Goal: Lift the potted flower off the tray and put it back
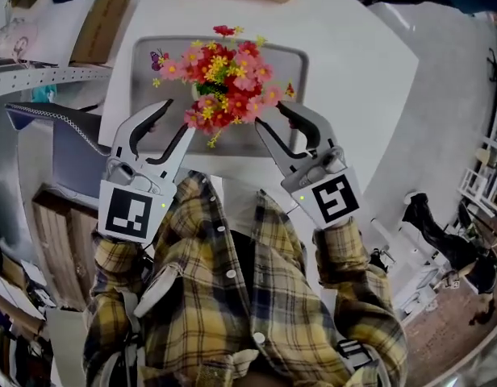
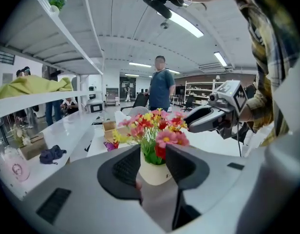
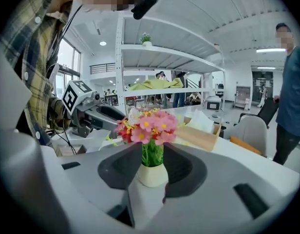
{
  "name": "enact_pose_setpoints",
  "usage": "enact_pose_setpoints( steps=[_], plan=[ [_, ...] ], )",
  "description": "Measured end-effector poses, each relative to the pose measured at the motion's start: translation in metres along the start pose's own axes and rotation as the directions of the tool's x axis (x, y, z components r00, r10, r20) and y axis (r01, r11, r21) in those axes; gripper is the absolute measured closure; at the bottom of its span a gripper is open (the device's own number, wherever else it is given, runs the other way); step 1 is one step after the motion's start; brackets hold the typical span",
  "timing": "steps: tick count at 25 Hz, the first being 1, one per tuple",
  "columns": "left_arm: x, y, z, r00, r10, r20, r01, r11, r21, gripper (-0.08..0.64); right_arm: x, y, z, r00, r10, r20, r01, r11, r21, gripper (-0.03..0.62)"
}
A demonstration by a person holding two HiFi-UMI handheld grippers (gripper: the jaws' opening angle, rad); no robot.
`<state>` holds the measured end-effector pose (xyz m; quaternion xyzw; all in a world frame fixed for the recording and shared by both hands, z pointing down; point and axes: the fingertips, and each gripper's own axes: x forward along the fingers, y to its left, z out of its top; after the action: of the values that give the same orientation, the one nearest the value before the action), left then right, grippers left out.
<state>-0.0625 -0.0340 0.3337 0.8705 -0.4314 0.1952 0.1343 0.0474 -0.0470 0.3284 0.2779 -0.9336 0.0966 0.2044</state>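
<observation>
The pot (image 2: pixel 155 172) reads cream, smooth, faintly glossy, ceramic-like. The flowers (image 1: pixel 224 83) look like plastic or cloth. The tray (image 1: pixel 142 83) is matt grey metal, the table (image 1: pixel 353 79) smooth glossy white. On the left gripper (image 2: pixel 153 152), matt grey plastic and black ribbed pads (image 2: pixel 124 165). The shirt (image 1: pixel 224 313) is soft plaid cloth.

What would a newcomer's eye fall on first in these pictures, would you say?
First the potted flower, a bright pink, red and yellow bunch in a cream pot, above the gray tray on the white table. The left gripper and right gripper each have their jaws closed on the pot from the person's side. A person in a blue shirt stands beyond the table.
</observation>
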Motion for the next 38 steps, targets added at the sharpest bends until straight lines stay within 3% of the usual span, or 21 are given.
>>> enact_pose_setpoints(
  steps=[5,10,18,26,32,38],
  plan=[
    [-0.023,-0.007,0.046,0.996,0.028,0.082,-0.026,0.999,-0.036,0.450,-0.028,0.006,0.036,0.996,-0.061,0.065,0.060,0.998,0.016,0.548],
    [-0.037,-0.016,0.088,0.988,0.025,0.155,-0.026,1.000,0.004,0.494,-0.046,0.010,0.082,0.978,-0.104,0.182,0.109,0.994,-0.018,0.579],
    [-0.051,-0.047,0.128,0.974,0.014,0.226,-0.028,0.998,0.060,0.552,-0.073,0.026,0.139,0.949,-0.095,0.301,0.123,0.990,-0.075,0.594],
    [-0.049,-0.059,0.146,0.959,-0.008,0.283,-0.012,0.998,0.067,0.552,-0.079,0.030,0.142,0.949,-0.098,0.298,0.118,0.992,-0.048,0.594],
    [-0.045,-0.075,0.157,0.958,-0.016,0.286,-0.014,0.995,0.103,0.552,-0.091,0.025,0.144,0.952,-0.087,0.295,0.105,0.994,-0.045,0.594],
    [-0.038,-0.075,0.161,0.960,0.002,0.280,-0.028,0.996,0.088,0.552,-0.092,0.023,0.145,0.953,-0.078,0.294,0.096,0.994,-0.049,0.595]
  ],
)
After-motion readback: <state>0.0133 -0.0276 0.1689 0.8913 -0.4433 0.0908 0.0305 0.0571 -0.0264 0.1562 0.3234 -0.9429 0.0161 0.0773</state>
